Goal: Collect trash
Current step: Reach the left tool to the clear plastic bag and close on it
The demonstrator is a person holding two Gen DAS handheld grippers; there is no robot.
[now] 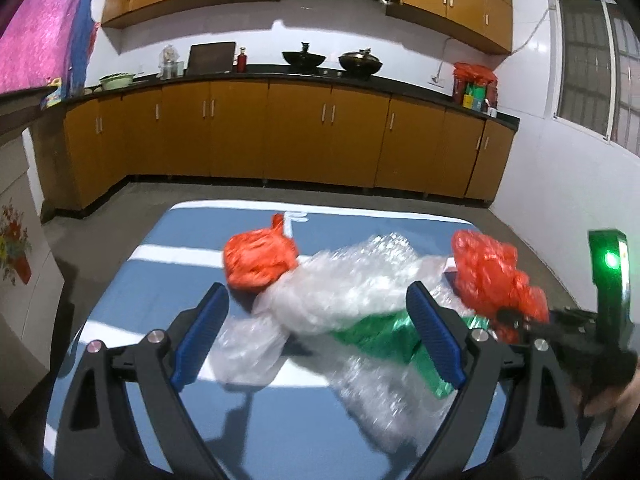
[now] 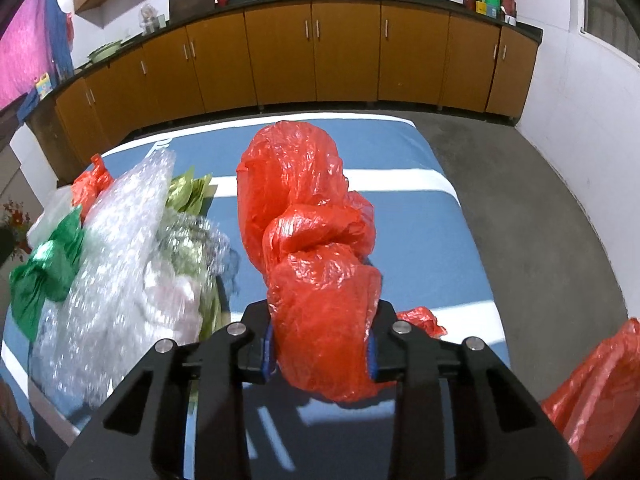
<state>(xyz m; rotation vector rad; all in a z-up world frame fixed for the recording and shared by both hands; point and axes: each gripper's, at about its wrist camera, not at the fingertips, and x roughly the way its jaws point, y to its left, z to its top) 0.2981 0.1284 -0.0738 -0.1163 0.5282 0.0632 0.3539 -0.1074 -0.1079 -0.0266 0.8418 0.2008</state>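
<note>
Our right tongs [image 2: 320,354] are clamped on the red bag [image 2: 308,240]; our left tongs [image 1: 320,336] stand apart, the bubble wrap [image 1: 352,280] just ahead between them.

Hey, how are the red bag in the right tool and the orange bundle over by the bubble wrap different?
The red bag is clamped between the right tool pads and stands up loose and elongated; the orange bundle lies on the blue table, untouched. The red bag is open and billowy; the orange bundle is a compact, knotted ball. The orange bundle touches the bubble wrap; the red bag stands apart from it. Both are thin, crinkled plastic.
</note>
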